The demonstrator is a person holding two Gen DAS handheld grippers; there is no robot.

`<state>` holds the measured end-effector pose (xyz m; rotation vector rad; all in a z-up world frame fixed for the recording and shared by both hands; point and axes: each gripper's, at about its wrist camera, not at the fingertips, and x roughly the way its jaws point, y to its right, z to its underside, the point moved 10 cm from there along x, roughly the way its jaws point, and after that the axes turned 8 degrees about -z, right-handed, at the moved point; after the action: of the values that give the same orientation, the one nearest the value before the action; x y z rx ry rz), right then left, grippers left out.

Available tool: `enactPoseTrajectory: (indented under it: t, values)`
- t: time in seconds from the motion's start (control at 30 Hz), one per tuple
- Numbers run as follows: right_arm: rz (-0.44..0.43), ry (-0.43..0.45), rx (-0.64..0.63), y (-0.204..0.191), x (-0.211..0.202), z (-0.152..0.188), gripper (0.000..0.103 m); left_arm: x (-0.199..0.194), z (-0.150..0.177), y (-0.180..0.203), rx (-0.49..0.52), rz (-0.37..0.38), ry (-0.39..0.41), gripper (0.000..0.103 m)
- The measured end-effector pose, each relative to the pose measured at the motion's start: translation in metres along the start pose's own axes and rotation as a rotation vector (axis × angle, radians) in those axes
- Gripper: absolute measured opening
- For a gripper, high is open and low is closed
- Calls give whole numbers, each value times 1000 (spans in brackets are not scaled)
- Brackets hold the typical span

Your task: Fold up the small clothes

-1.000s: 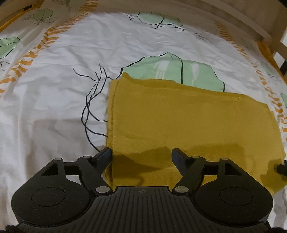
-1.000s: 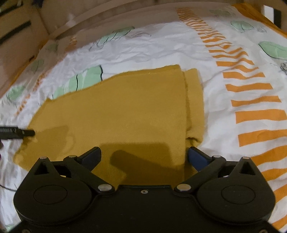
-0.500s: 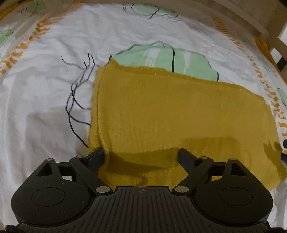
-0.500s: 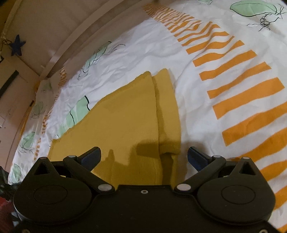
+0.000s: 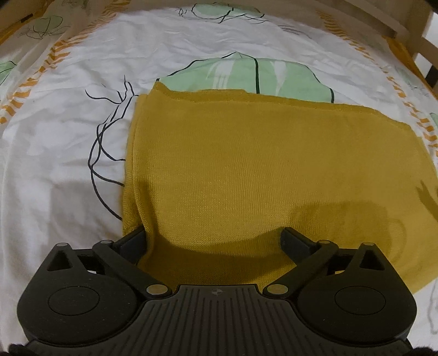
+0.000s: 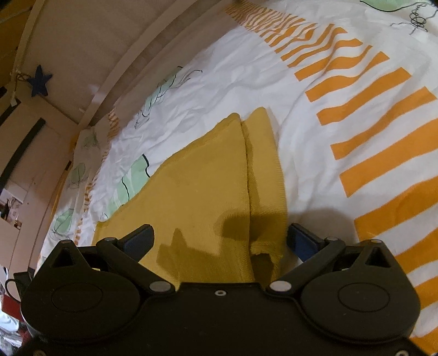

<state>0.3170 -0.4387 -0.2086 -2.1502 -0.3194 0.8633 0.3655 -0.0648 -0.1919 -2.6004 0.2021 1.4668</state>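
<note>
A mustard-yellow knit garment (image 5: 246, 169) lies flat and folded on the bed, its doubled edge at the left. My left gripper (image 5: 215, 238) is open, low over the garment's near left corner; its left finger (image 5: 134, 241) sits at the cloth's edge, partly under it. In the right wrist view the same garment (image 6: 202, 191) shows with a narrow folded strip along its right side. My right gripper (image 6: 220, 238) is open over the garment's near right corner, its fingers on either side of the strip's end.
The bed sheet (image 5: 68, 123) is white with green leaf prints and orange stripes (image 6: 383, 153). A wooden bed frame (image 5: 405, 24) runs along the far right. A wall with a blue star (image 6: 39, 80) and a curved bed rail lie beyond the sheet.
My left gripper has come closer to the garment's near left corner, its left finger now at the edge. My right gripper has swung right and tilted, now framing the garment's right corner.
</note>
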Motion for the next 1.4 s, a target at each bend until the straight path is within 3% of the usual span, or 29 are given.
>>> enactPoseTrajectory:
  t: [0.1, 0.23, 0.5, 0.7, 1.03, 1.2, 1.4]
  values:
    - [6, -15, -14, -1, 2, 0, 103, -3, -2, -2, -21, 3, 8, 101]
    - [7, -50, -28, -2, 5, -1, 103, -18, -7, -1, -82, 15, 33, 91]
    - [-40, -70, 45, 4, 1, -4, 103, -38, -48, 42, -101, 75, 49, 91]
    - [-32, -102, 10, 1, 4, -3, 103, -20, -79, 75, -155, 123, 10, 91]
    - [-86, -104, 55, 7, 2, -7, 103, 34, -74, 96, -137, 23, -71, 91]
    - [-121, -76, 107, 12, 2, -13, 103, 37, -73, 104, -82, -37, -52, 95]
    - [-139, -74, 124, 13, 2, -15, 103, 23, -65, 105, -73, -23, -50, 93]
